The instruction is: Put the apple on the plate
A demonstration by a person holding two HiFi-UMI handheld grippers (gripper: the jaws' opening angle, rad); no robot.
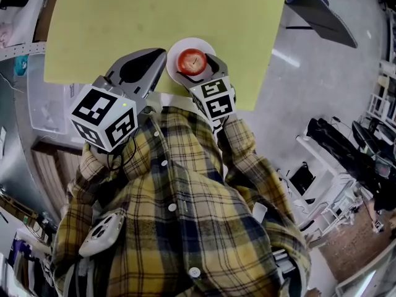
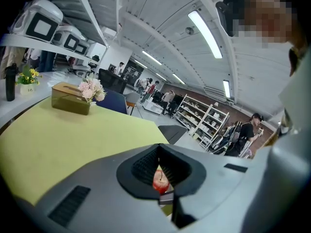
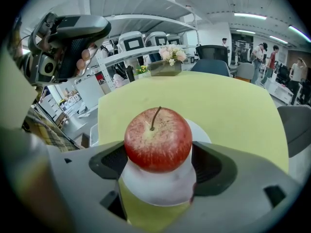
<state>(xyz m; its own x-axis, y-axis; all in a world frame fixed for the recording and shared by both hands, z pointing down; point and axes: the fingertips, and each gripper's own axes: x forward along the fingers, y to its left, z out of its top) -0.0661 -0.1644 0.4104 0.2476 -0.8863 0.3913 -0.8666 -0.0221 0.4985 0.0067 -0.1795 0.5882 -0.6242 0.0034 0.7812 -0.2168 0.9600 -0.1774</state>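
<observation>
A red apple (image 1: 192, 60) sits between the jaws of my right gripper (image 1: 199, 64), just over a small white plate (image 1: 177, 47) at the near edge of the yellow-green table (image 1: 124, 17). In the right gripper view the apple (image 3: 158, 139) fills the gap between both pads, with the plate (image 3: 158, 191) directly under it. My right gripper (image 3: 158, 166) is shut on the apple. My left gripper (image 1: 156, 59) hangs left of the plate, jaws together and holding nothing. Through the hole in its jaws the apple (image 2: 161, 182) shows.
A tissue box with pink flowers (image 2: 71, 104) stands at the table's far side. A dark chair (image 1: 317, 10) is off the table's right corner. A clear bin (image 1: 46, 104) lies on the floor at the left. Shelves and people (image 2: 245, 136) stand far off.
</observation>
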